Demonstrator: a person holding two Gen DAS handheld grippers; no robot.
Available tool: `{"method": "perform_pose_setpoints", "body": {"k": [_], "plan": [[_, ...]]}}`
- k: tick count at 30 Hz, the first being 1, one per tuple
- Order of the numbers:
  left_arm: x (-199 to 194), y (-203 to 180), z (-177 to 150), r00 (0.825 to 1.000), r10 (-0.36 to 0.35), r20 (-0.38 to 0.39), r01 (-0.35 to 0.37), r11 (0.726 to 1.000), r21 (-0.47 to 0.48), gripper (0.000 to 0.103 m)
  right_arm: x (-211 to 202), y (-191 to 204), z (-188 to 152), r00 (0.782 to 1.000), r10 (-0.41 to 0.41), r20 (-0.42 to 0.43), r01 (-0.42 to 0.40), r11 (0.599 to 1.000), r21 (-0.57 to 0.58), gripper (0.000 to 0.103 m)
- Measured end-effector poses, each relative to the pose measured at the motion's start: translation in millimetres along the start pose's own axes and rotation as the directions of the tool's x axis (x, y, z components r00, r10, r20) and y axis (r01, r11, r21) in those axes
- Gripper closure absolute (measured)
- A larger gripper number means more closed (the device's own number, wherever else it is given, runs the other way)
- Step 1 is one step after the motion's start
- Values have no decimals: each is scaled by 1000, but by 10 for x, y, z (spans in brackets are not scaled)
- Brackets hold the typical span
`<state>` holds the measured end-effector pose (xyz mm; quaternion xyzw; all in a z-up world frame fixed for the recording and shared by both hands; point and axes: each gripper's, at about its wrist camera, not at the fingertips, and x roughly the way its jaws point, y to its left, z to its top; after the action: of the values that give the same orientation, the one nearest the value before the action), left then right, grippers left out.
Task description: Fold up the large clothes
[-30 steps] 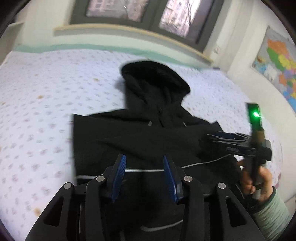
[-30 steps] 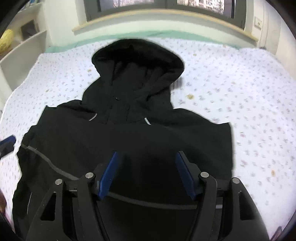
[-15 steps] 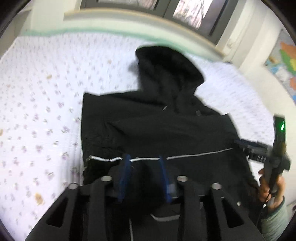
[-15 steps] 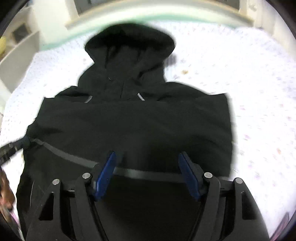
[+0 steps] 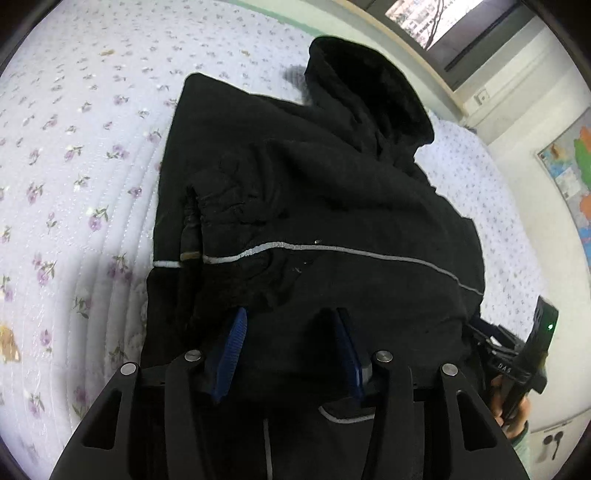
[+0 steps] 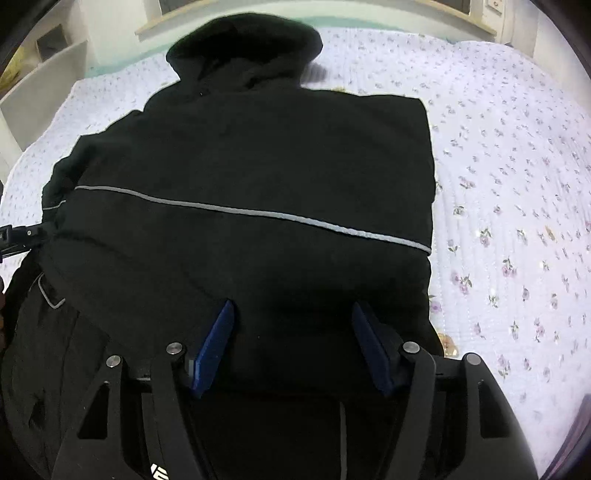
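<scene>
A black hooded jacket (image 5: pixel 325 206) with a thin grey reflective stripe lies on the bed, hood at the far end, sleeves folded in over the body. It also fills the right wrist view (image 6: pixel 251 177). My left gripper (image 5: pixel 290 332) is open, low over the jacket's near left part, blue pads on either side of the cloth. My right gripper (image 6: pixel 291 325) is open, low over the jacket's near right part. The right gripper's body (image 5: pixel 517 358) shows at the left view's right edge, and the left gripper's tip (image 6: pixel 22 234) at the right view's left edge.
The bed has a white quilt with purple flowers (image 5: pixel 74 166), also in the right wrist view (image 6: pixel 517 203). A window and sill (image 5: pixel 436 33) run behind the bed. A map (image 5: pixel 569 177) hangs on the right wall. Shelves (image 6: pixel 40 74) stand at the far left.
Both grippers have moved forward and down, close onto the jacket's near edge. The left gripper narrowed half a second ago and stands wider now. The jacket lies as before.
</scene>
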<state>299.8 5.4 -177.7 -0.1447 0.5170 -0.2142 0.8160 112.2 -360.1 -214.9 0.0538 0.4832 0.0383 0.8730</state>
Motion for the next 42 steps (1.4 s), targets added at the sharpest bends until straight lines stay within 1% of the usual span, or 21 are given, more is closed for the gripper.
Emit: {"method": "perform_pose_setpoints", "body": {"k": [2, 4, 6, 7, 10, 12, 13, 17, 18, 19, 21, 24, 26, 27, 29, 31, 34, 38, 39, 41, 42], "plan": [[-111, -39, 0, 1000, -5, 10, 5, 1000, 14, 53, -83, -34, -38, 1000, 17, 2, -17, 1000, 6, 34], [-259, -101, 95, 1000, -10, -4, 10, 1000, 19, 53, -191, -68, 29, 998, 37, -43, -36, 999, 20, 34], [-484, -231, 254, 1000, 10, -16, -9, 999, 51, 53, -287, -38, 141, 995, 79, -66, -76, 996, 43, 34], [-642, -321, 377, 1000, 16, -7, -15, 997, 72, 53, -440, -59, 235, 992, 109, -68, -104, 992, 64, 34], [-1130, -616, 778, 999, 12, 36, -15, 995, 94, 53, -879, -114, 617, 993, 105, -52, -99, 990, 97, 34], [-1383, -795, 1067, 998, 2, 57, -7, 995, 102, 52, -1151, -138, 927, 995, 95, -28, -92, 990, 109, 34], [-1507, -910, 1227, 998, 9, 70, -18, 993, 117, 50, -1368, -149, 1150, 995, 98, -4, -97, 989, 115, 34], [-1788, -1320, 1651, 991, 59, 118, -81, 979, 188, 49, -1855, -189, 1791, 994, 88, 66, -96, 988, 119, 34], [-1875, -1396, 1734, 989, 63, 135, -90, 974, 207, 49, -1907, -176, 1878, 993, 85, 81, -94, 989, 117, 34], [-1890, -1482, 1826, 987, 68, 145, -99, 971, 218, 47, -1999, -181, 2060, 992, 75, 105, -87, 989, 116, 34], [-1894, -1651, 1961, 984, 85, 158, -123, 961, 249, 45, -2043, -193, 2294, 990, 70, 119, -85, 989, 122, 34], [-1747, -1819, 2170, 979, 118, 169, -165, 940, 300, 44, -1962, -166, 2597, 986, 92, 141, -110, 986, 124, 34], [-1455, -1840, 2381, 979, 137, 148, -179, 929, 325, 43, -1768, -137, 2780, 987, 86, 136, -104, 986, 132, 34], [-1381, -1831, 2452, 979, 147, 141, -187, 926, 329, 43, -1578, -95, 2880, 988, 86, 126, -103, 985, 136, 34], [-909, -1726, 2659, 973, 204, 109, -229, 915, 333, 42, -1174, -153, 3043, 994, 78, 80, -90, 984, 154, 34], [-495, -1573, 2816, 975, 216, 58, -223, 926, 305, 43, -744, -212, 3162, 997, 78, 27, -81, 983, 166, 34], [118, -1271, 3001, 980, 199, -4, -192, 952, 237, 42, -127, -293, 3247, 996, 83, -33, -76, 982, 175, 34], [858, -997, 3139, 980, 184, -71, -169, 969, 179, 43, 529, -407, 3290, 992, 85, -93, -63, 975, 214, 34], [1061, -940, 3180, 979, 189, -77, -174, 970, 170, 43, 729, -434, 3308, 990, 89, -106, -64, 972, 225, 34], [1290, -885, 3233, 974, 218, -68, -206, 966, 158, 43, 1015, -441, 3326, 986, 108, -128, -76, 969, 234, 34], [1461, -822, 3291, 960, 274, -50, -266, 955, 134, 43, 1168, -426, 3350, 982, 123, -142, -87, 967, 238, 34]]}}
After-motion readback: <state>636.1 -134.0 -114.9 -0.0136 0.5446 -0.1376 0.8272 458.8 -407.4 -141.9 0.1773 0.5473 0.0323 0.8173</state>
